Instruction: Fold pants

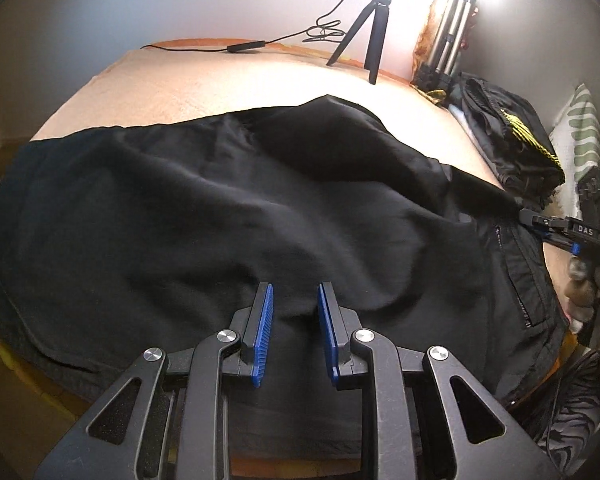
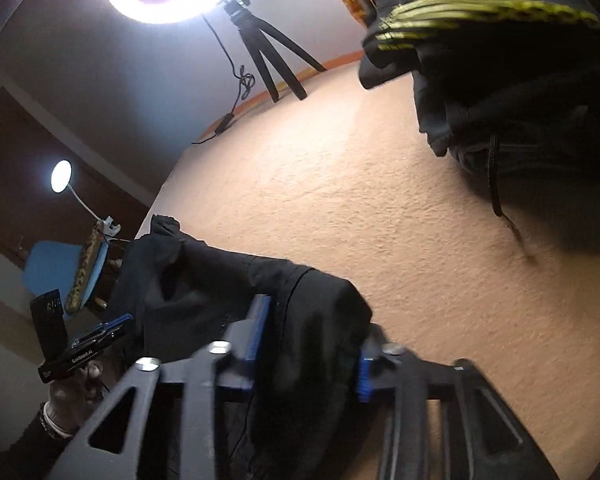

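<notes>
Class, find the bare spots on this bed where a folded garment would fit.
Free: the peach bedcover between the black pants and the small black tripod. Crowded: the right edge, with the pile of dark clothes, and the near side under the pants.

Black pants [image 2: 228, 292] hide the right gripper's [image 2: 306, 344] blurred fingers [image 2: 260, 328].

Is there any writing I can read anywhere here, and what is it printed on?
"DAS": white letters on the right tongs, seen from the left wrist camera.
White lettering on the left tongs, seen from the right wrist camera: too blurred to read.
Nothing legible on the black pants.
</notes>
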{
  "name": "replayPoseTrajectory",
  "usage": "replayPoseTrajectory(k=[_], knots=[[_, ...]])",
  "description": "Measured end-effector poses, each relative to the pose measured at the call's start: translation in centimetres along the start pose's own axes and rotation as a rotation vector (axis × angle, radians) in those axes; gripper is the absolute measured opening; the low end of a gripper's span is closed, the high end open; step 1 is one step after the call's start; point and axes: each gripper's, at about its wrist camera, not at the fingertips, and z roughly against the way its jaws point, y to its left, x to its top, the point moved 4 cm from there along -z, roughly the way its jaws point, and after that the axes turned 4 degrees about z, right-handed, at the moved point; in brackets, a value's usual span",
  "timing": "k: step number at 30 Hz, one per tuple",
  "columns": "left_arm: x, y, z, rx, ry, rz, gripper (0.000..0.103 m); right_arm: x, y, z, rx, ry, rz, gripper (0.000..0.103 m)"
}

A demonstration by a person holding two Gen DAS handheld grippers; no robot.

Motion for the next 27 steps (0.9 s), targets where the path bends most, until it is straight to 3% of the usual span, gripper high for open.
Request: replayPoseTrajectory(k=[1,5,7,9,11,16,19,22,27], knots=[[0.0,0.1,-0.1,0.004,0.001,-0.001,0.021,-0.1,0.3,0.3,-0.013,-0.010,0.003,0.012],[0.1,0.2,-0.5,0.035,0.002,-0.018,0.021,-0.9,3.5,4.1,-0.046,-0.140,0.042,0.008],[0.1,0.2,-0.8,0.046,0.003,-0.024,0.021,-1.6,4.8,5.5,-0.132,-0.192,0.105,0.007],[0.1,0.3,-0.9,0.054,-0.001,-0.029,0.021,-2.1,5.0,4.9,-0.243,-0.173,0.166,0.007],[0.2,0.5,-0.8,0.066,-0.005,-0.028,0.021,-2.1,3.6,3.1,-0.297,-0.099,0.133,0.007],[0.7,2.3,0.0,0.114,-0.040,-0.006,0.021,-1.3,3.1,2.0,-0.401,-0.082,0.179,0.031],[0.9,4.5,1.0,0.124,-0.060,0.048,0.021,-1.0,3.7,3.4,-0.459,-0.123,0.221,0.040],[1.1,7.2,2.8,0.147,-0.100,0.107,0.021,-0.7,5.0,5.0,-0.495,-0.171,0.259,0.043],[0.9,12.5,5.9,0.193,-0.158,0.245,0.026,-0.2,8.9,6.1,-0.475,-0.211,0.372,0.043]])
